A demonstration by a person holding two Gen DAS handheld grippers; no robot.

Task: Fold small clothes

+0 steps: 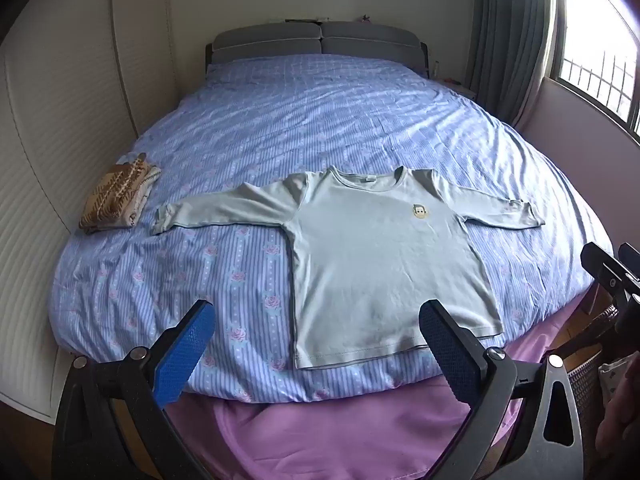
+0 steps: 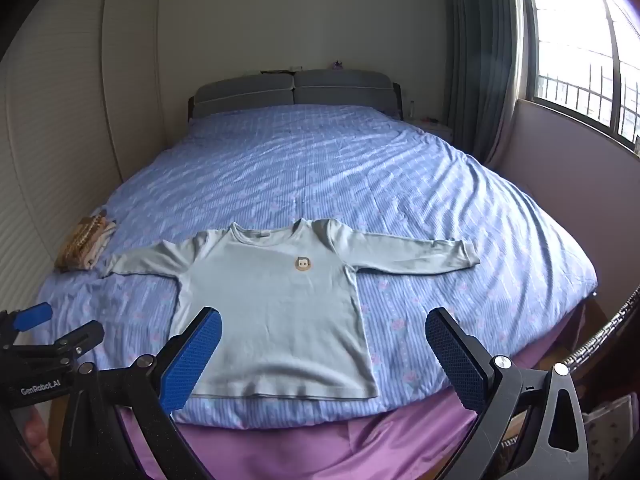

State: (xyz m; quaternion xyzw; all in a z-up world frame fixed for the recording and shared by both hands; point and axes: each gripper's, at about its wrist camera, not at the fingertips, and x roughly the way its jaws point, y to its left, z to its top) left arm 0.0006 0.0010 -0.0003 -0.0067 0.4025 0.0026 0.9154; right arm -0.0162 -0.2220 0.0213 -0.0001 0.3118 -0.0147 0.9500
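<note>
At frame centre the shirt (image 1: pixel 384 256) lies flat, unfolded; left gripper (image 1: pixel 316 360) and right gripper (image 2: pixel 324 360) hang spread, empty; a folded garment (image 1: pixel 118 196) sits upper left.

Around my spread shirt (image 1: pixel 384 264) the bed (image 1: pixel 320 120) lies bare; only a folded brown garment (image 1: pixel 118 198) lies beside the left sleeve.

The left gripper's (image 1: pixel 316 344) right finger (image 1: pixel 448 344) covers part of the shirt's (image 1: pixel 380 264) hem, the badge (image 1: pixel 419 211) is too small to make out, and small items on the headboard (image 2: pixel 288 90) are indistinct.
</note>
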